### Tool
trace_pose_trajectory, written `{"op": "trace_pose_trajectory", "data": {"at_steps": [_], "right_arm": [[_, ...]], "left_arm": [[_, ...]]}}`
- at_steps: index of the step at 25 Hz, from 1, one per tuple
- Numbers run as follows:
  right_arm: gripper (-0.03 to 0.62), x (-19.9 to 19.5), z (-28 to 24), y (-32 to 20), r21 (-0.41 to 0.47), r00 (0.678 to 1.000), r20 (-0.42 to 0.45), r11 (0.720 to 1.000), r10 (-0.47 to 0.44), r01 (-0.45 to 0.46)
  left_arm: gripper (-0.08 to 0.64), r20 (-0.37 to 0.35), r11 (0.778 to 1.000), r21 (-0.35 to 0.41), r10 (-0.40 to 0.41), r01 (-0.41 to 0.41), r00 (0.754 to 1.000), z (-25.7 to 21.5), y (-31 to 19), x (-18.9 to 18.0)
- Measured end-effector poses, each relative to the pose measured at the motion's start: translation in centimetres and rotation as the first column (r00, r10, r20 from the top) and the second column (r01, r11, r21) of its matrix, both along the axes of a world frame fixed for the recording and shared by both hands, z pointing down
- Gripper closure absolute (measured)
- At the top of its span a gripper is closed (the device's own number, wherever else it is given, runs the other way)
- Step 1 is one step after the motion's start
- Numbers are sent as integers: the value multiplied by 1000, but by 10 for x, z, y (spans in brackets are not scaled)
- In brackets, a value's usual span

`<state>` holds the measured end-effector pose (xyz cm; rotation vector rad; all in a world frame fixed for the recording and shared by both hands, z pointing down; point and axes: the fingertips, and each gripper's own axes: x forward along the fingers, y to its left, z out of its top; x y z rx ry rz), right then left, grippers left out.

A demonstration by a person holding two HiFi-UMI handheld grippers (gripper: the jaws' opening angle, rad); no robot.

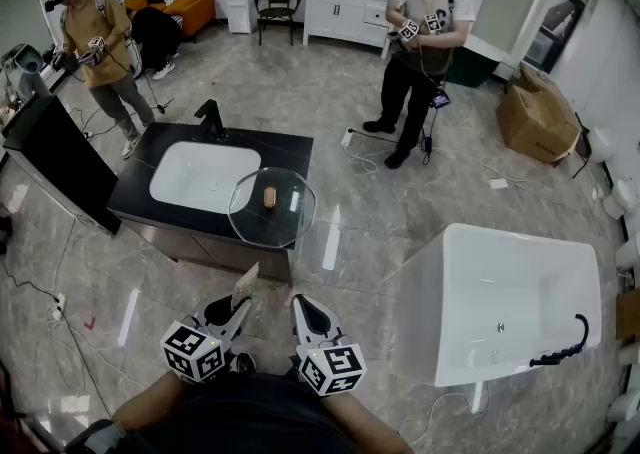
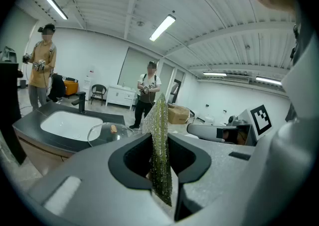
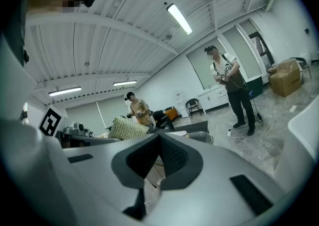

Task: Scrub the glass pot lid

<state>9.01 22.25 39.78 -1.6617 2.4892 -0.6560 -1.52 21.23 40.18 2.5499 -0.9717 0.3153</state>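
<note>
My left gripper [image 1: 236, 308] is clamped on the green scouring pad [image 2: 160, 155], held edge-up so a broad face can meet the glass. The glass pot lid [image 1: 272, 207] lies ahead on the near corner of the dark counter [image 1: 290, 147], beside the white basin [image 1: 200, 177] and well apart from both tools. My right gripper [image 1: 302, 310] has its jaws together on nothing, probably kept free to steady the lid.

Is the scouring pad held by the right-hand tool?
No, the scouring pad is pinched in the left tool; the right tool is shut on nothing.
</note>
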Motion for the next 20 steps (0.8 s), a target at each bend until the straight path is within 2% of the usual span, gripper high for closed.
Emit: {"op": "trace_pose_trajectory", "data": {"at_steps": [11, 20], "right_arm": [[586, 23, 5, -3, -4, 1000, 11, 1000, -23, 23], [585, 23, 13, -1, -38, 999, 52, 999, -17, 19]], "left_arm": [[488, 2, 1000, -8, -15, 15, 1000, 5, -3, 24], [488, 10, 998, -7, -57, 57, 998, 3, -2, 15]]}}
